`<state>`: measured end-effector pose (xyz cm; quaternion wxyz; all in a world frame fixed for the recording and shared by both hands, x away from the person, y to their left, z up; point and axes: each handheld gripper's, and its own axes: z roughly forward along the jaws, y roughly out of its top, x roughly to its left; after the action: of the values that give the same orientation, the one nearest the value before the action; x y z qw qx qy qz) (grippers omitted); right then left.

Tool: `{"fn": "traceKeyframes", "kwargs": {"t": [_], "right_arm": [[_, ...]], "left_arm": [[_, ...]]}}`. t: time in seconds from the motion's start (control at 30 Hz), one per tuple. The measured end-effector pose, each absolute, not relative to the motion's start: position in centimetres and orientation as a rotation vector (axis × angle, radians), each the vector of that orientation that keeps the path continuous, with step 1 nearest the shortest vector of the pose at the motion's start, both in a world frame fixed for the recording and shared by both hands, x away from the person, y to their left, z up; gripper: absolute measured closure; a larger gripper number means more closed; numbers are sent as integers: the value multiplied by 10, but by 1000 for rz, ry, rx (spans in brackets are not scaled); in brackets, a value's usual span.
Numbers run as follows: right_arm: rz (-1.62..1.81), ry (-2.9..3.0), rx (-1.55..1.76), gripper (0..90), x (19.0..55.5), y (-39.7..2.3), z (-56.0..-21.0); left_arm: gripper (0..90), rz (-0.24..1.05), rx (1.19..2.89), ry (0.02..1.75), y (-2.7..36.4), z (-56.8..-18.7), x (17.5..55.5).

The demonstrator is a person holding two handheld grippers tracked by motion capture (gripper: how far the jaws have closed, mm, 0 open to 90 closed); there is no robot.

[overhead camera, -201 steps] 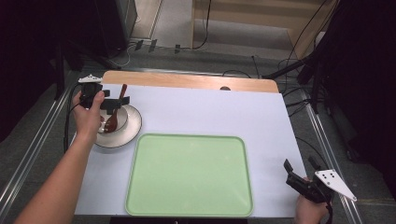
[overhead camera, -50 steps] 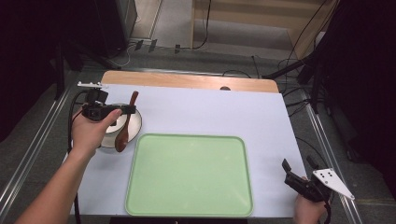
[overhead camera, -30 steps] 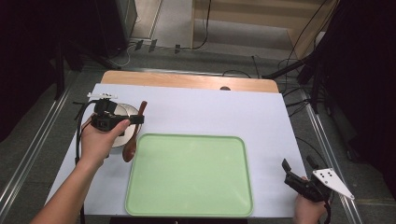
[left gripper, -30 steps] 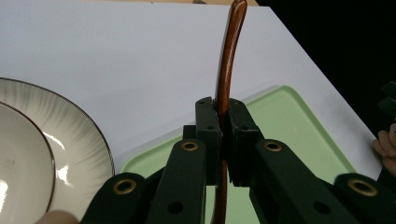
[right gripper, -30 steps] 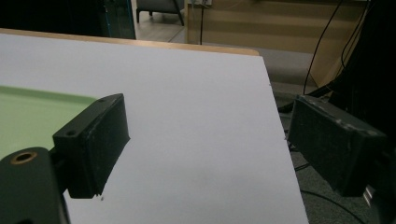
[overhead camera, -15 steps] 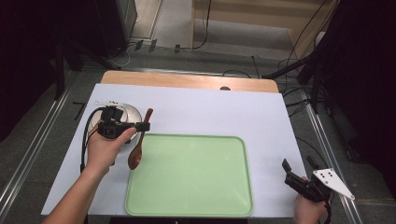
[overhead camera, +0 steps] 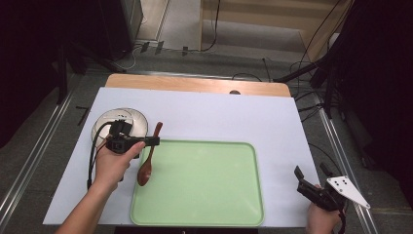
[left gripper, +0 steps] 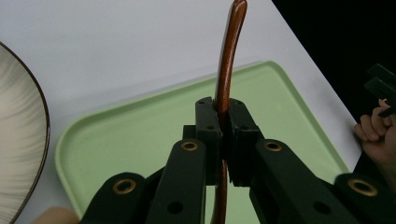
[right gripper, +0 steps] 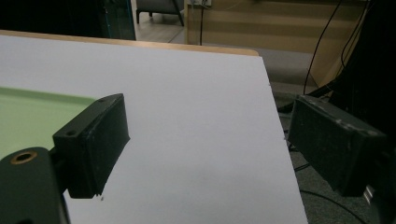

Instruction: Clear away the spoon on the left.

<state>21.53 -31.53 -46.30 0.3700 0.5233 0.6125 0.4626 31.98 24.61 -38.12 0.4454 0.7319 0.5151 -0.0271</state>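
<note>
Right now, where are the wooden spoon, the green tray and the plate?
wooden spoon [overhead camera: 144, 171], high view, on its bowl.
green tray [overhead camera: 204, 185], high view, on its bare floor.
plate [overhead camera: 139, 122], high view, on its right rim.

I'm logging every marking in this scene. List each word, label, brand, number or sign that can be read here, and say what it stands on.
None can be read: the green tray, the wooden spoon clamped in the left gripper, the striped plate, the white table cover and the right gripper bear no legible text.
Black tape marks on the floor left of the table form no readable sign.
</note>
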Motion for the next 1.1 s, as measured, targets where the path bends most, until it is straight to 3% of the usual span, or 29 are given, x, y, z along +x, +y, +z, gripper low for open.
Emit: {"fn": "traceKeyframes", "kwargs": {"t": [1.1], "right_arm": [[1187, 1573, 1343, 132, 216, -315, -463]], "left_arm": [[860, -177, 1803, 1377, 250, -418, 305]]}}
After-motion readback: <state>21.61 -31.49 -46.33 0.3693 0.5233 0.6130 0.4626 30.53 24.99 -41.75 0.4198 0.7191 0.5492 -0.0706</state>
